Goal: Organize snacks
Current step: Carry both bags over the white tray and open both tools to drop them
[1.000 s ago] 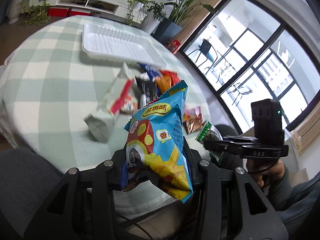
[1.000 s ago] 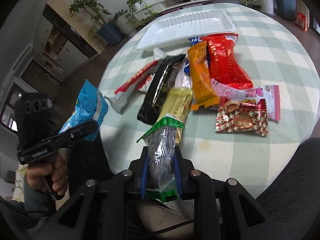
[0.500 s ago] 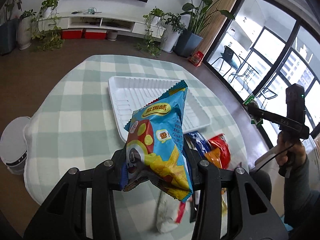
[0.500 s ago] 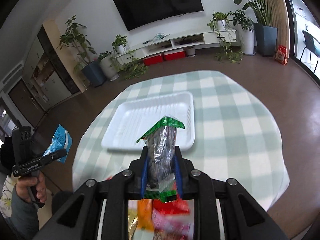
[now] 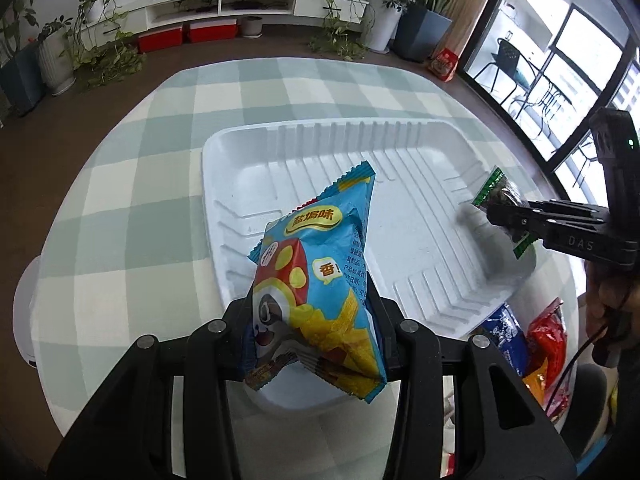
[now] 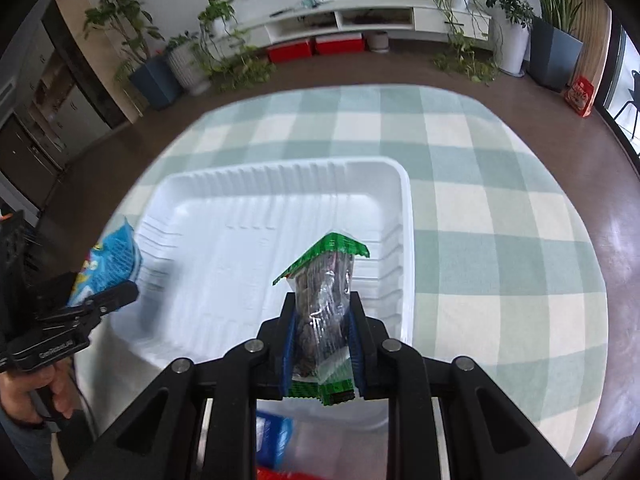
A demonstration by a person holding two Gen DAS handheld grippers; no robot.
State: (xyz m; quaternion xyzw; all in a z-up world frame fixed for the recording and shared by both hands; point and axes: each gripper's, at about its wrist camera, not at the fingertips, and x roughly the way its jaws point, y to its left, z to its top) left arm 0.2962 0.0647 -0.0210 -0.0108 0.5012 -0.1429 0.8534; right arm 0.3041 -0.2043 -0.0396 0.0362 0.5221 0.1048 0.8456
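My left gripper (image 5: 310, 320) is shut on a blue chip bag (image 5: 320, 272) and holds it above the near left part of the white foam tray (image 5: 256, 152). My right gripper (image 6: 322, 332) is shut on a clear packet with green ends (image 6: 324, 300), held over the tray's (image 6: 240, 184) right side. The right gripper also shows in the left wrist view (image 5: 496, 214) with its packet (image 5: 506, 196). The left gripper shows in the right wrist view (image 6: 120, 294) with the blue bag (image 6: 108, 260).
The tray sits on a round table with a green checked cloth (image 5: 140, 184). More snack packets, blue (image 5: 506, 336) and red (image 5: 548, 332), lie by the tray's near right corner. Plants and a low white cabinet (image 6: 340, 20) stand beyond the table.
Both grippers have swung from the snack pile to over the tray, each carrying its packet. The tray now fills the middle of both views.
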